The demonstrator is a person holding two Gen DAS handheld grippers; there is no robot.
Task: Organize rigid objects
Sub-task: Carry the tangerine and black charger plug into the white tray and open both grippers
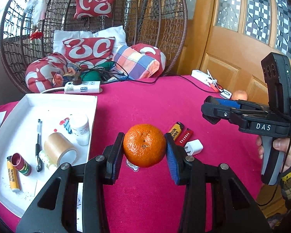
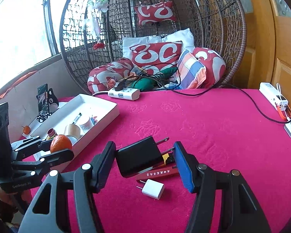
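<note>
2 grippers in play over a pink-covered worktop (image 2: pixel 213 120). The white tray (image 1: pixel 38 99) sits at the worktop's left edge and holds a pen (image 1: pixel 38 145), a white pill bottle (image 1: pixel 81 129), a tan tape roll (image 1: pixel 59 148), a yellow lighter (image 1: pixel 13 178), a small red-capped bottle (image 1: pixel 21 164) and a pale tube partly tucked under the roll, can't read any labels.

Left gripper (image 1: pixel 145 149) has its fingers pinching an orange (image 1: pixel 145 145) from both sides, lifted off the cloth just right of the tray, stem dimple facing the camera. Something small and clear lies under it, mostly hidden.

Right gripper (image 2: pixel 144 163) is holding a black charger (image 2: pixel 139 158): it touches the left finger, but I can't tell if the right one touches it. Its prongs point up-right toward the far edge, long axis running the same way.

Below it near the worktop's middle: a red lighter (image 2: pixel 157 174) lying roughly left-right, a yellow lighter (image 2: pixel 165 158) mostly covered by the charger, and a white charger (image 2: pixel 153 188) with prongs pointing left. A power strip (image 2: pixel 124 93) sits at the far edge.
</note>
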